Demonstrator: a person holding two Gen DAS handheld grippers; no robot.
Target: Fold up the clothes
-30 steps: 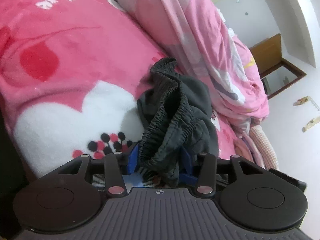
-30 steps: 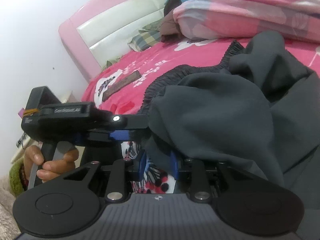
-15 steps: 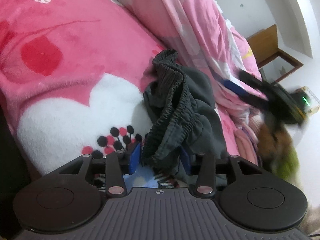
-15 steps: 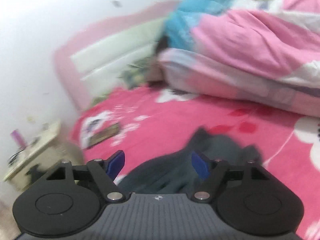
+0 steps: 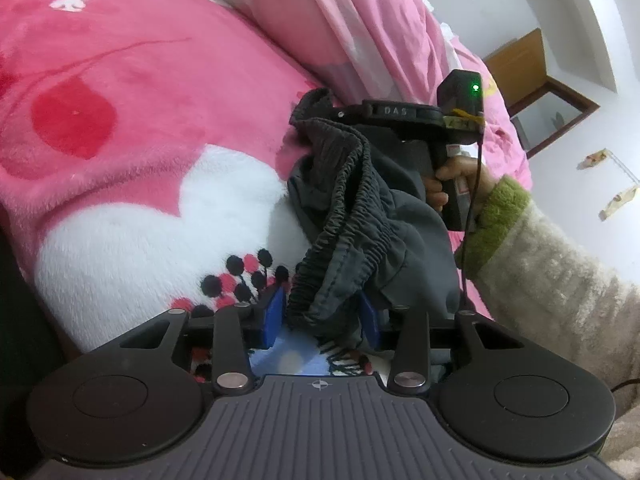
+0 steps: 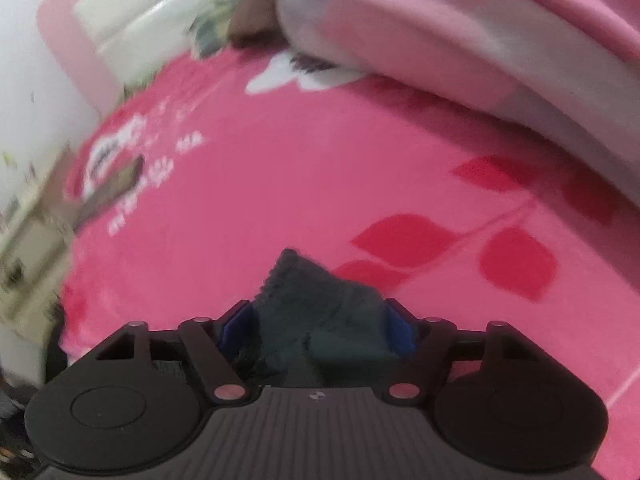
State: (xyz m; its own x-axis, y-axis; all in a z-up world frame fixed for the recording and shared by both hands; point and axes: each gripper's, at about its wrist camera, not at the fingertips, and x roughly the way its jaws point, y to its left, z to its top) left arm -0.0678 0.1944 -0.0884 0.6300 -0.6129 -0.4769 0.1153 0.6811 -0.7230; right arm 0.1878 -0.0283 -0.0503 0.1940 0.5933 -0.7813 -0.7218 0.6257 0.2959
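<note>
Left gripper [image 5: 320, 316]: blue pads pinching bunched elastic waistband of dark grey shorts [image 5: 360, 216], cloth clamped between the pads. Shorts heaped on pink fleece blanket [image 5: 132, 92], rising from the pads toward 12 o'clock, far waistband corner up near frame centre. White heart print with black and red dots on blanket at 9 o'clock of the shorts.

Right gripper [image 6: 316, 330]: jaws just been closing, dark shorts cloth [image 6: 316, 312] between the blue pads, filling the gap. Pads seem to touch cloth on both sides; right wrist view motion-blurred, firm grip or not cannot be told. Shorts corner pokes up past the pads toward 12 o'clock.

In left wrist view, right gripper body [image 5: 404, 114] at 1 o'clock, tip at far waistband corner, green light lit on its block. Hand [image 5: 452, 178] on its handle, green cuff and cream fuzzy sleeve [image 5: 560, 280] at 3 o'clock.

Pink patterned quilt [image 5: 352, 20] piled at 12 o'clock behind shorts. Wooden-framed mirror [image 5: 556, 116] against wall at 2 o'clock. Pink and cream headboard [image 6: 132, 28] at 10 o'clock in right wrist view, blurred.
</note>
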